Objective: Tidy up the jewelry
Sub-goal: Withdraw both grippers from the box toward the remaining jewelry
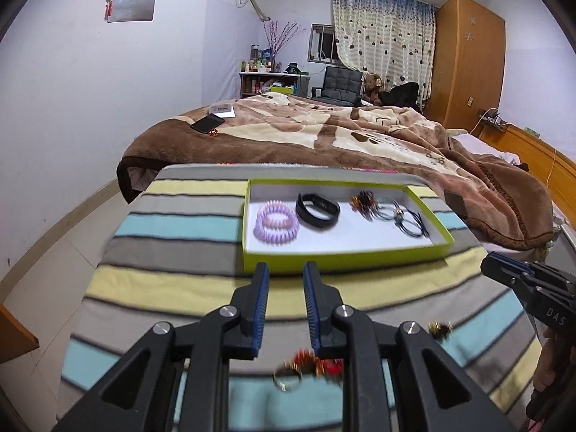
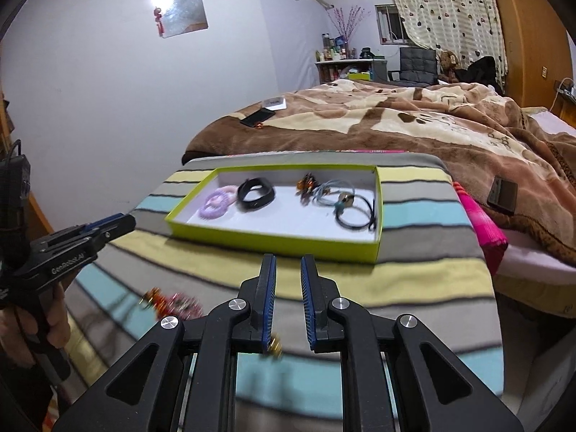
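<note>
Both of your grippers are released and hold nothing: the left gripper (image 1: 286, 270) and the right gripper (image 2: 288, 262) have a clear gap between the pads. The red beaded piece (image 1: 309, 363) lies on the striped cloth (image 1: 172, 280) just under the left fingers, and a small gold piece (image 2: 274, 345) under the right ones. They look light, loose and easy to tangle, so take each by its ring or thickest bead. Both grippers tilt down toward the green tray (image 2: 273, 241) ahead, which already holds bands.
</note>
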Demonstrator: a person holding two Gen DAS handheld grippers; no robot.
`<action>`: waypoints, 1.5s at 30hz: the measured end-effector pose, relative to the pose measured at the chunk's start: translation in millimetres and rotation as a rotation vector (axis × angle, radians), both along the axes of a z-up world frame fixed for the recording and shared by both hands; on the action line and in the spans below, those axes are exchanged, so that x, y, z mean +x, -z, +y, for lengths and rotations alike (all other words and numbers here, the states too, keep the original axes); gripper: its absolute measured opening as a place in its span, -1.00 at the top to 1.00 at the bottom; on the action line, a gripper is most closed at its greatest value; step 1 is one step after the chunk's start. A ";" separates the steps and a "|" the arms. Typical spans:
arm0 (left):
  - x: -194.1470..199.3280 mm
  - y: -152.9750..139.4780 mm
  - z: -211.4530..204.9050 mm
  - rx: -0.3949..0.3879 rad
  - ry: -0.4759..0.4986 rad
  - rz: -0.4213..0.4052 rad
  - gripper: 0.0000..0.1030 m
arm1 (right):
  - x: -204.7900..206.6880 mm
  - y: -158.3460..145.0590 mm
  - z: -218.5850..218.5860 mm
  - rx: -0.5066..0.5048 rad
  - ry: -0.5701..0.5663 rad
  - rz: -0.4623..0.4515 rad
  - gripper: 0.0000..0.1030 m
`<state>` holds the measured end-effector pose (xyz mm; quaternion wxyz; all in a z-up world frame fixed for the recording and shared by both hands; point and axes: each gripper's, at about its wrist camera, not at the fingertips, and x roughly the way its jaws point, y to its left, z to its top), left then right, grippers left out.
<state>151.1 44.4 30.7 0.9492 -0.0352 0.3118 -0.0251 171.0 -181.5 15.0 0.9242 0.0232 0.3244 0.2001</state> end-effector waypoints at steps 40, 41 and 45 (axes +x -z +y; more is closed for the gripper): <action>-86.4 9.3 -21.0 0.075 0.026 -0.030 0.50 | -90.2 6.7 3.2 -0.013 -0.019 -0.007 0.48; -86.0 9.7 -20.6 0.072 0.026 -0.030 0.50 | -88.9 7.3 3.7 -0.015 -0.019 -0.005 0.48; -82.7 12.0 -17.7 0.063 0.026 -0.023 0.50 | -84.5 10.5 5.8 -0.022 -0.018 0.005 0.48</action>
